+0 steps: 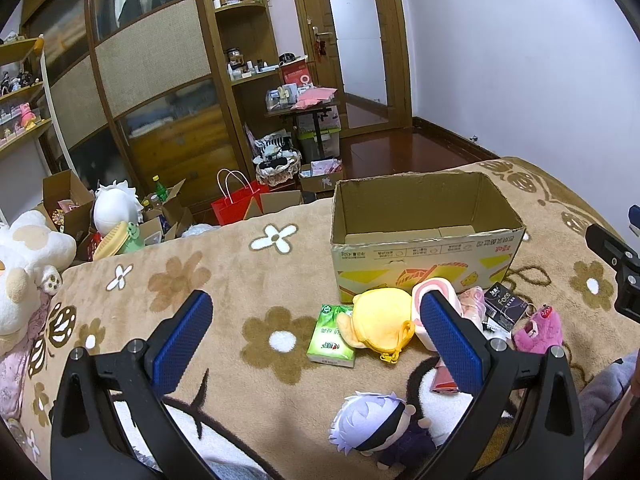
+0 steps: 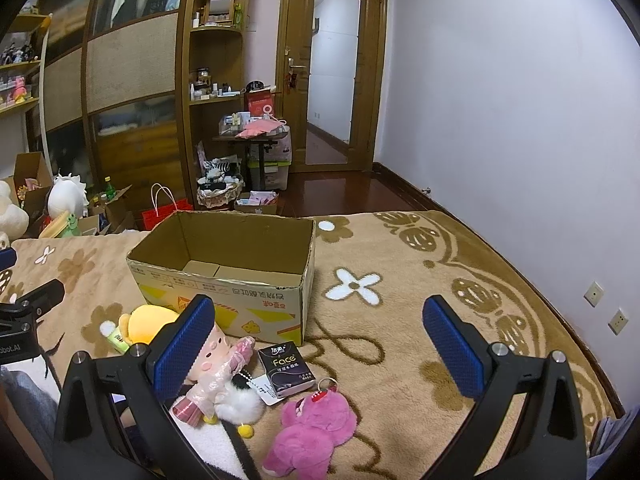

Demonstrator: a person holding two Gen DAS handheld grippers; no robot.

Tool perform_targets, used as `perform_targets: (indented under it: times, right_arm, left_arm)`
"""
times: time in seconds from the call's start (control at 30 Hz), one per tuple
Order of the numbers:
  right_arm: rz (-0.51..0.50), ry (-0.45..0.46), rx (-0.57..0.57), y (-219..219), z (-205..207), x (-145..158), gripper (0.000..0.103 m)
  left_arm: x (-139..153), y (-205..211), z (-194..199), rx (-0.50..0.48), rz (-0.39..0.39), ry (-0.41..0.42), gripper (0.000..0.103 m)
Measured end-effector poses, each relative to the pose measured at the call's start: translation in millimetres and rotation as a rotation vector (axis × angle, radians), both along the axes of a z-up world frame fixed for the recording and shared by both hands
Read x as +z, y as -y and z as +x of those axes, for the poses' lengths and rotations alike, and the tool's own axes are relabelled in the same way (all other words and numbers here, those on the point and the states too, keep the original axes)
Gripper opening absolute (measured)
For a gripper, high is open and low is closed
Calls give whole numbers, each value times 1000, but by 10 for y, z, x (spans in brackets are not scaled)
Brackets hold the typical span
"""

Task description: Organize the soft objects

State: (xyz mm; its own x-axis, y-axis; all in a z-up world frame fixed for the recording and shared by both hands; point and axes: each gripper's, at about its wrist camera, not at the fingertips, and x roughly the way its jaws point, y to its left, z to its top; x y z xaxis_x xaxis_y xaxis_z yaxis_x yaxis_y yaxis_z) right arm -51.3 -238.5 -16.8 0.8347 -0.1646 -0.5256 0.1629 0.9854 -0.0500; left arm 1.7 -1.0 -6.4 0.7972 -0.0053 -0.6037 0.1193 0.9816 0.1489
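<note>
Left wrist view, left gripper (image 1: pixel 316 334) jaws apart over yellow plush (image 1: pixel 380 324), right gripper (image 2: pixel 320 334) jaws apart, pink plush (image 2: pixel 312 432) between, cardboard box (image 2: pixel 224 276) beyond

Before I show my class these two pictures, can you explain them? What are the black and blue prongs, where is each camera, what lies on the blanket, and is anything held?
A person holds a two-finger gripper in each hand, with a camera looking along its fingers. One picture is from the left gripper, the other from the right gripper. Both are open, holding nothing. On the flowered blanket stands an open cardboard box. In front of it lie a yellow plush, a pink bear, a white-haired doll, a green tissue pack and a black tissue pack.
</note>
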Motion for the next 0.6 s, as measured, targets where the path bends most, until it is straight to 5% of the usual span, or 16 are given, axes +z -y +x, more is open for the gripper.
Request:
perform_targets:
  times: [0.6]
  right_arm:
    - [1, 1, -1, -6, -7, 2, 103]
  left_arm:
    - [-6, -26, -34, -1, 0, -3, 102]
